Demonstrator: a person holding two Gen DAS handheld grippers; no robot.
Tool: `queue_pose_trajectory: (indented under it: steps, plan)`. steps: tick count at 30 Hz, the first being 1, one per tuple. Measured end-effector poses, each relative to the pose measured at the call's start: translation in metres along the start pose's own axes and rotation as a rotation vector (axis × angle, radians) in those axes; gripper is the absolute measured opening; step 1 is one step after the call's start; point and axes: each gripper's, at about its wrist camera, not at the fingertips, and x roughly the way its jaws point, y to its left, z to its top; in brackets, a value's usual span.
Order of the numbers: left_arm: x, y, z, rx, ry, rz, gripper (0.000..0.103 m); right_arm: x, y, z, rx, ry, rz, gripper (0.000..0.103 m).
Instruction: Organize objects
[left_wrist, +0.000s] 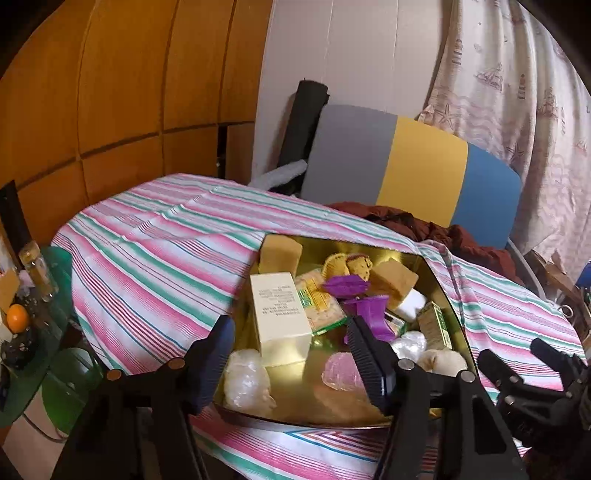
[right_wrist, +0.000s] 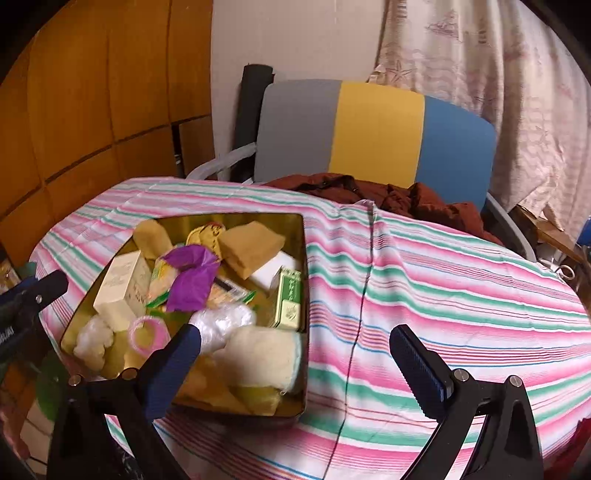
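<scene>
A gold tin (right_wrist: 301, 258) full of small items sits on the striped desk (right_wrist: 461, 280). The left gripper (left_wrist: 291, 354) hovers over the tin, the right gripper (right_wrist: 295, 350) beside it, both jaws wide and empty.

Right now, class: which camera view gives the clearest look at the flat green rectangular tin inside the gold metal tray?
The right wrist view: the flat green rectangular tin shows its whole printed lid against the gold metal tray's wall. The left wrist view shows it small and foreshortened.
</scene>
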Motion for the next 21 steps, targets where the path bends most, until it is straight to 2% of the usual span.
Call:
queue_pose_trajectory:
  steps: [5,19,21]
  plan:
    - [0.002,-0.002,-0.002,0.005,0.004,0.006,0.059,0.001,0.002,-0.001,-0.007,0.004,-0.005,0.103]
    - [0.000,-0.010,-0.002,0.053,-0.009,0.022,0.057,0.007,0.004,-0.003,-0.012,0.029,-0.009,0.103]
    - [-0.001,-0.010,-0.002,0.066,-0.025,0.039,0.052,0.007,0.004,-0.003,-0.014,0.031,-0.011,0.103]
